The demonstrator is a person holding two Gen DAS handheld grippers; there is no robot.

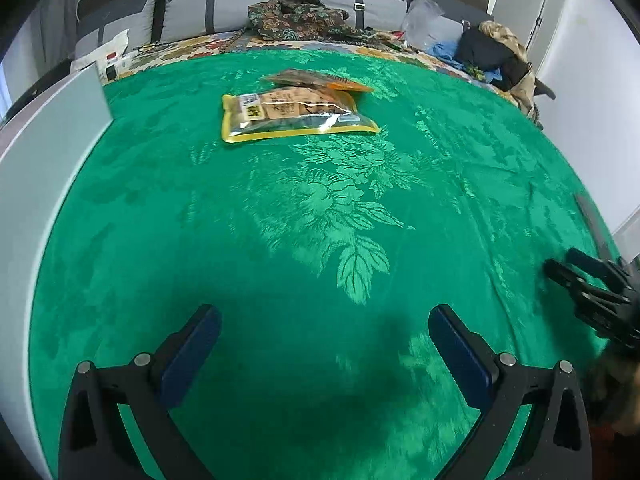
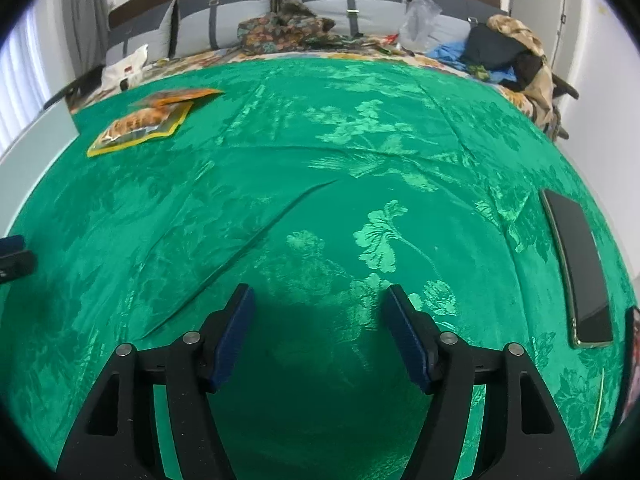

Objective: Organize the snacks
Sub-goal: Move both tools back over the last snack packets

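Snacks lie far up the green cloth (image 1: 320, 208) in the left wrist view: a yellow-edged packet (image 1: 294, 116) lies flat with its clear window and label facing up, and an orange packet (image 1: 320, 79) sits just behind it, its near edge tucked under or against the yellow one; which, I cannot tell. The cloth, woven with a flower pattern, covers a bed. A white panel (image 1: 48, 152) stands along the cloth's left side. Beyond the cloth are grey cushions (image 1: 188, 12), a dark flowered fabric heap (image 1: 296, 14), a clear plastic bag (image 1: 422, 20) and a pile of clothes (image 1: 496, 52). The left gripper (image 1: 324, 320) hangs over bare cloth well short of the packets, its blue-padded fingers (image 1: 192, 356) spread wide with nothing between them. The right gripper (image 1: 592, 292) shows at the right edge as black fingers, slightly blurred.

In the right wrist view the yellow-edged packet (image 2: 140, 128) and the orange packet (image 2: 176, 97) appear at the upper left, still overlapping, far from the right gripper (image 2: 318, 300). Its jaws stand moderately apart, narrower than the left pair, over empty cloth (image 2: 320, 152) crossed by a long diagonal crease. A dark phone (image 2: 580, 268) lies face up near the right edge of the cloth. A bit of the left gripper (image 2: 14, 258) peeks in at the left edge.
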